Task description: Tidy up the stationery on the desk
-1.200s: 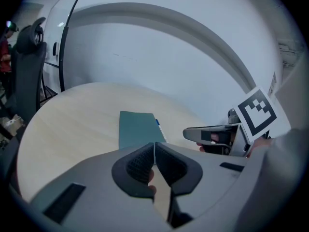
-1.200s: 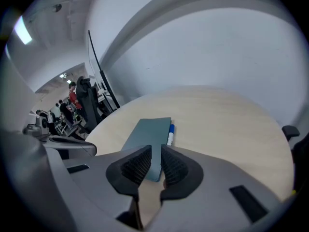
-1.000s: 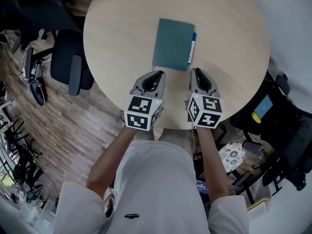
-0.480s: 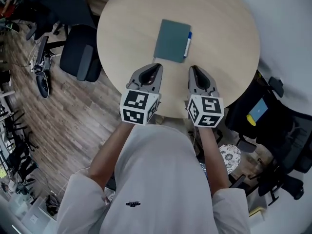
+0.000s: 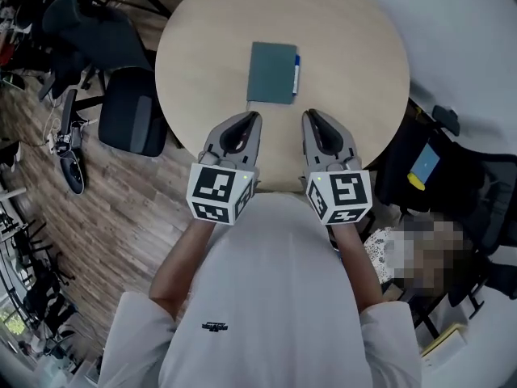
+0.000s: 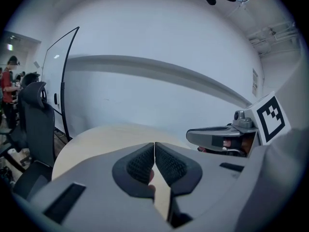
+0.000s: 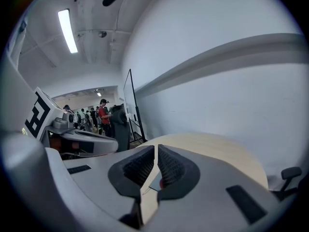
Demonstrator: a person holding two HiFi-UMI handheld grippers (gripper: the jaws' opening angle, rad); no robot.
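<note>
Both tongs have drawn up and back from the notebook [image 5: 272,73]; a second ago their tips sat just beside its near edge, and now a strip of bare counter [image 5: 355,71] lies between. The left tongs [image 5: 252,116] are pressed together and empty. The right tongs [image 5: 310,115] have just been closing to a thin slit with nothing pinched.

The notebook lies flat near the middle of the counter with the blue pen [image 5: 296,63] along its right edge. That pairing looks tidied, which would explain the empty tongs backing off.

Both gripper views skim over the counter, so neither shows the notebook plainly. Whether the pen touches the cover is too small to tell.
</note>
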